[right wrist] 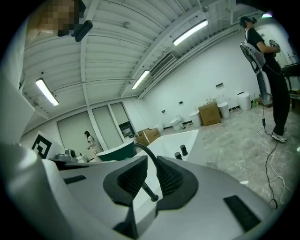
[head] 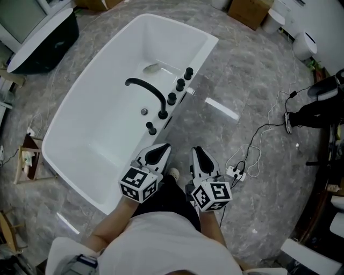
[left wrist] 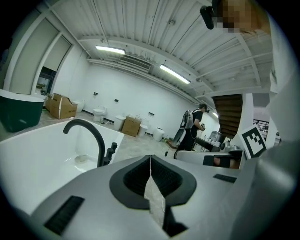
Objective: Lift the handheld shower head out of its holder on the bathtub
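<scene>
A white bathtub (head: 80, 107) carries a black curved spout (head: 148, 88) and a row of black fittings (head: 171, 98) along its right rim. At the near end of that row stands a slim black stick, seemingly the handheld shower head (head: 151, 128), in its holder. My left gripper (head: 164, 146) hovers just short of it, jaws shut and empty. Beside it, off the tub's edge, my right gripper (head: 198, 150) is also shut and empty. The left gripper view shows the spout (left wrist: 89, 129) beyond the left gripper (left wrist: 150, 157). A black stick (right wrist: 150, 191) shows past the right gripper (right wrist: 150, 159).
A dark green tub (head: 43, 43) stands at the far left. Cardboard boxes (head: 250, 11) and toilets line the back. A power strip with cables (head: 236, 172) lies on the grey floor to the right, near a person in black (head: 317, 110). A white bar (head: 221, 108) lies beside the tub.
</scene>
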`<state>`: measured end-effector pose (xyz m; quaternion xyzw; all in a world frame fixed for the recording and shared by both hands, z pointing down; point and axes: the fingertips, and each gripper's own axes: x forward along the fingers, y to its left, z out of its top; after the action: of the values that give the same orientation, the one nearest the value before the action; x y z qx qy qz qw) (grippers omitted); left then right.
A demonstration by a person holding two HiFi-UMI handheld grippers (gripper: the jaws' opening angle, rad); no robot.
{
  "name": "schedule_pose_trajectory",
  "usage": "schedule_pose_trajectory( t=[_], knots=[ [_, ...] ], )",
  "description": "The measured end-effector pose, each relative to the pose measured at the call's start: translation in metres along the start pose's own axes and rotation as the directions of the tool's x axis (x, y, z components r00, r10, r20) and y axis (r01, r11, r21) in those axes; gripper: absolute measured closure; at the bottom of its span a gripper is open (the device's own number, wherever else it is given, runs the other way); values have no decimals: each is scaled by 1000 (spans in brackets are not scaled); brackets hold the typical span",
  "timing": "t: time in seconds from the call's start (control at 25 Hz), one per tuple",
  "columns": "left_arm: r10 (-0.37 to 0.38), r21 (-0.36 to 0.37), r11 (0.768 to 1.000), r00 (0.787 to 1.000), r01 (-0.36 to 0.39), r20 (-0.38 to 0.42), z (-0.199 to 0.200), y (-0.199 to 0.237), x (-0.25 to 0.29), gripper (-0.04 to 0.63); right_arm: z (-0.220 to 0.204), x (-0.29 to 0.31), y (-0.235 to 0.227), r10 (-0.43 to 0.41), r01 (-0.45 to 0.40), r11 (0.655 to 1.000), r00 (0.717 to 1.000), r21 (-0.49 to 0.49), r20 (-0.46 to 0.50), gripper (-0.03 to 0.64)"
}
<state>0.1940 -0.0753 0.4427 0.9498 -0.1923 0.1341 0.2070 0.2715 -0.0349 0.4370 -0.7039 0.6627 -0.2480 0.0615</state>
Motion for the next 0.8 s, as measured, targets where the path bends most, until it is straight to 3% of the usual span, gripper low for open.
schedule_pose_trajectory(
  t=[0.28, 0.48, 0.8],
  knots=[
    [-49, 26, 999, 999, 48, 16, 21, 3, 11, 583, 20, 9, 0, -10, 10, 1000, 1000, -20, 27, 562],
    [-43, 17, 999, 999, 43, 28, 26, 14, 10, 583, 17, 22, 6, -3, 3, 999, 1000, -45, -2, 561],
    [108, -78, 991, 994, -106, 27, 5, 76, -22, 583, -10, 70, 33, 101, -110, 991, 988, -73, -116, 561]
  ],
)
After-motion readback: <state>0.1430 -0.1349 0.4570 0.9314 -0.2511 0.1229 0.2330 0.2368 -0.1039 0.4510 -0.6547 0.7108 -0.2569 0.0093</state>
